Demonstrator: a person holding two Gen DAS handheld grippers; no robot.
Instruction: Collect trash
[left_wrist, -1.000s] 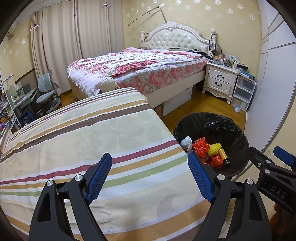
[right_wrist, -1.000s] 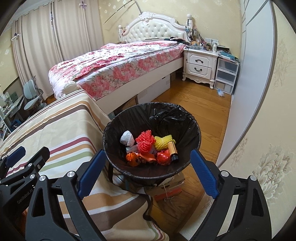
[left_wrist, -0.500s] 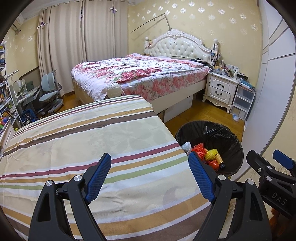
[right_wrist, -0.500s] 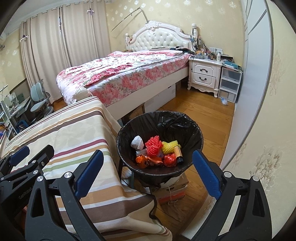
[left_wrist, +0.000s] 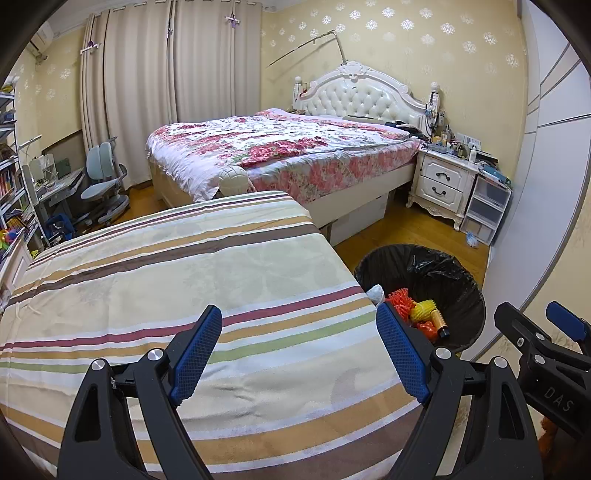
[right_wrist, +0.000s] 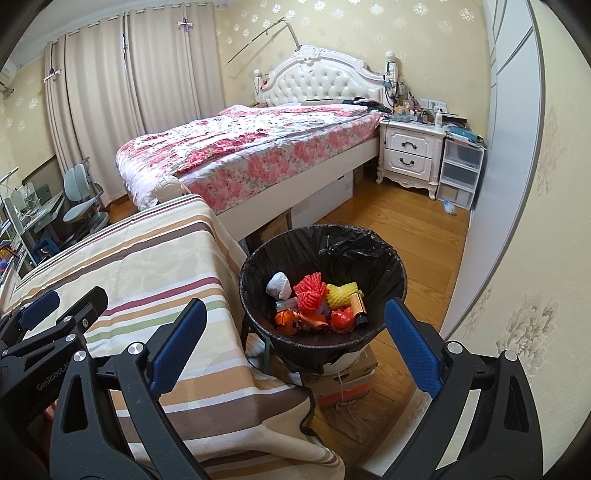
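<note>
A bin lined with a black bag (right_wrist: 376, 258) (left_wrist: 469, 295) stands on the floor right of a table under a striped cloth (left_wrist: 184, 280) (right_wrist: 147, 273). In it lie a white wad (right_wrist: 279, 285), red foam net (right_wrist: 309, 291), yellow foam net (right_wrist: 341, 293), a gold tube (right_wrist: 359, 308) and orange scraps (right_wrist: 295, 320). My left gripper (left_wrist: 299, 317) hangs open over the cloth, nothing between its blue pads. My right gripper (right_wrist: 295, 312) is open too, its wide jaws framing the bin from the near side, empty.
A bed with a floral cover (left_wrist: 280, 147) stands behind, with a white nightstand (right_wrist: 410, 155) and plastic drawers (right_wrist: 461, 173) at its right. A cardboard box (right_wrist: 343, 380) sits under the bin. A white wardrobe wall (right_wrist: 495, 184) runs along the right; desk and chair (left_wrist: 99, 181) at the left.
Both grippers have drawn back and risen a little, so the bin and cloth look smaller and more of the room shows. Both stay open and empty.
</note>
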